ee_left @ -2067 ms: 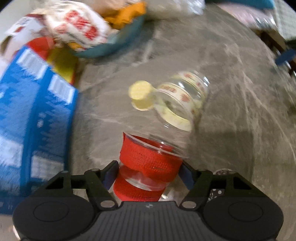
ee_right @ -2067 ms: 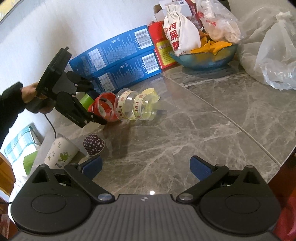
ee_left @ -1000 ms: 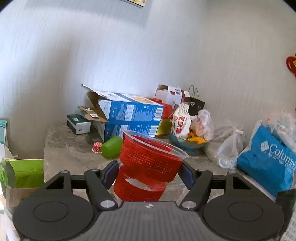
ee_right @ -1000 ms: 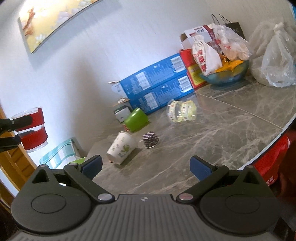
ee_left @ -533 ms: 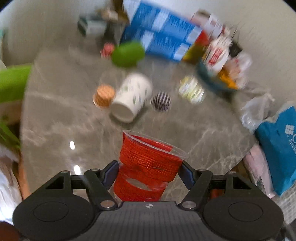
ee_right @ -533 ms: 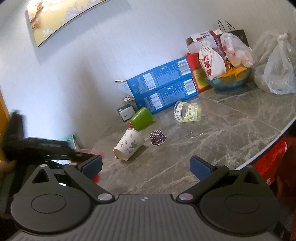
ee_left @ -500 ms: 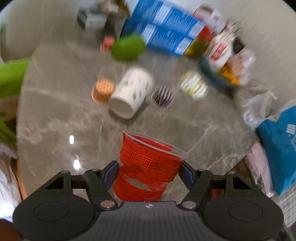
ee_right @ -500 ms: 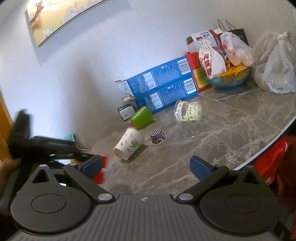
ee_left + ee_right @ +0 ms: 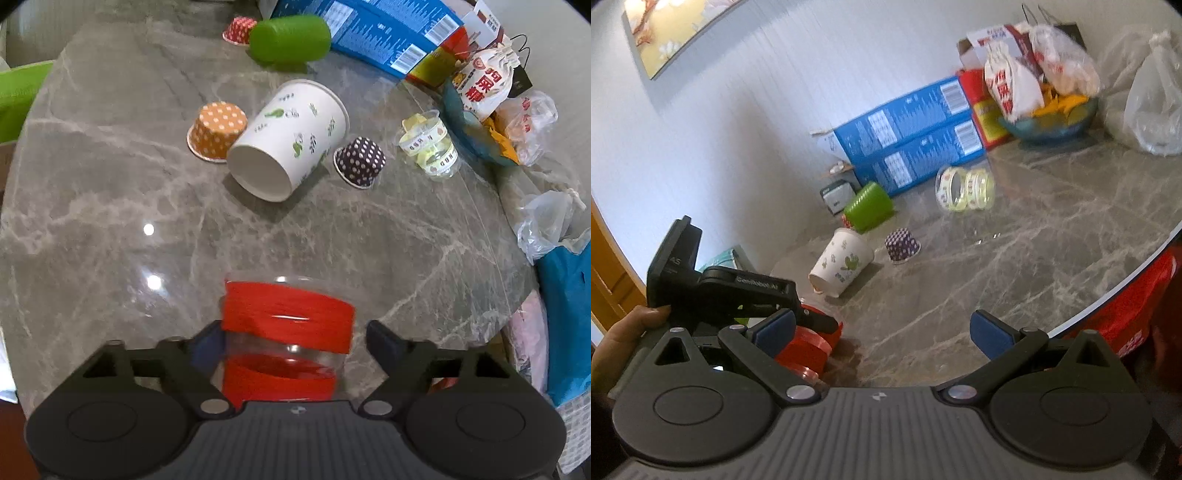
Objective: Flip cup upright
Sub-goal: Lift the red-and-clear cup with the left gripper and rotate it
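Left wrist view: left gripper [image 9: 293, 341], fingers spread around an upright red-banded clear cup [image 9: 286, 339] on the marble table [image 9: 92, 206]; right gripper [image 9: 882, 328] spread, holding nothing.

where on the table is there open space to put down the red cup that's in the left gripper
Bare marble lies right ahead of the red cup, between it and the tipped white cup, and runs to the table edge on the left. Another free stretch lies right of the dotted purple cup. The back is crowded: green cup, orange cup, blue boxes.
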A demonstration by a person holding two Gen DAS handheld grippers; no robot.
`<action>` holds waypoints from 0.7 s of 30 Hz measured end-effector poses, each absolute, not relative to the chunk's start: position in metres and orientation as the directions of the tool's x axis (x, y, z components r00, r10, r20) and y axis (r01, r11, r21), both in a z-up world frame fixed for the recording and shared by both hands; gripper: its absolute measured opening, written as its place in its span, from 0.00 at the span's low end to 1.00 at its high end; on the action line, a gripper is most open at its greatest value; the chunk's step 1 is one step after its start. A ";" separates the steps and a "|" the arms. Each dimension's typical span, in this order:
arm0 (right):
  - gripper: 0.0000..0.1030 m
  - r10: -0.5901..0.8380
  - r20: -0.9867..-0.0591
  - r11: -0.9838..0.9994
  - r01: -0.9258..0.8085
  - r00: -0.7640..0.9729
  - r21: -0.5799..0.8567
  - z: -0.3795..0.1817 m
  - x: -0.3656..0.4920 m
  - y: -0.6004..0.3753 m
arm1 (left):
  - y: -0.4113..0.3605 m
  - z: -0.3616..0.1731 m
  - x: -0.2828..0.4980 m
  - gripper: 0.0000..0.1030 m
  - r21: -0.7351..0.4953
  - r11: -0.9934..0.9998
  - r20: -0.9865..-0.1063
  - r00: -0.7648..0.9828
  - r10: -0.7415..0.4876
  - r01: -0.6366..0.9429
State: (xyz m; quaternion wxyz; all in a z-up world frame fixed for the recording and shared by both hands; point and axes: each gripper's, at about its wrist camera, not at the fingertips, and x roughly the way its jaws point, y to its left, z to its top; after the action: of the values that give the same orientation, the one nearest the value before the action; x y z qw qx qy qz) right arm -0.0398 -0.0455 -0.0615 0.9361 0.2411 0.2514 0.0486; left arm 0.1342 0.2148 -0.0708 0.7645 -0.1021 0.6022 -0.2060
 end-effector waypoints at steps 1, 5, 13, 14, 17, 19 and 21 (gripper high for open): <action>0.99 0.220 -0.453 0.874 0.032 0.864 0.485 -0.063 -0.037 -0.045 | 0.216 -0.068 0.133 0.89 -0.398 0.894 -0.876 0.204 -0.436 0.204; 0.99 0.272 -0.481 0.839 0.039 0.833 0.542 -0.072 -0.022 -0.041 | 0.221 -0.059 0.135 0.94 -0.406 0.878 -0.859 0.222 -0.461 0.253; 0.99 0.490 -0.497 0.701 0.015 0.717 0.713 -0.080 0.035 -0.010 | 0.265 -0.031 0.136 0.94 -0.418 0.863 -0.808 0.317 -0.496 0.284; 0.99 0.496 -0.510 0.698 0.027 0.703 0.716 -0.080 0.044 -0.006 | 0.273 -0.030 0.135 0.94 -0.425 0.860 -0.800 0.328 -0.502 0.280; 0.99 0.517 -0.526 0.687 0.040 0.675 0.726 -0.080 0.062 0.005 | 0.301 -0.031 0.133 0.94 -0.474 0.839 -0.764 0.349 -0.542 0.267; 0.99 0.513 -0.553 0.704 0.047 0.657 0.709 -0.079 0.072 0.015 | 0.318 -0.034 0.131 0.94 -0.492 0.832 -0.746 0.368 -0.555 0.256; 0.99 0.490 -0.593 0.739 0.057 0.639 0.671 -0.077 0.079 0.023 | 0.334 -0.037 0.130 0.94 -0.512 0.825 -0.728 0.389 -0.565 0.239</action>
State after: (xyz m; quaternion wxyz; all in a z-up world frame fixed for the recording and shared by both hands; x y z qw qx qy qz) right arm 0.0791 0.0231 -0.0770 0.8400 0.3373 0.4050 0.1288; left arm 0.1305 0.3336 -0.0365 0.8168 -0.1644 0.4951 -0.2462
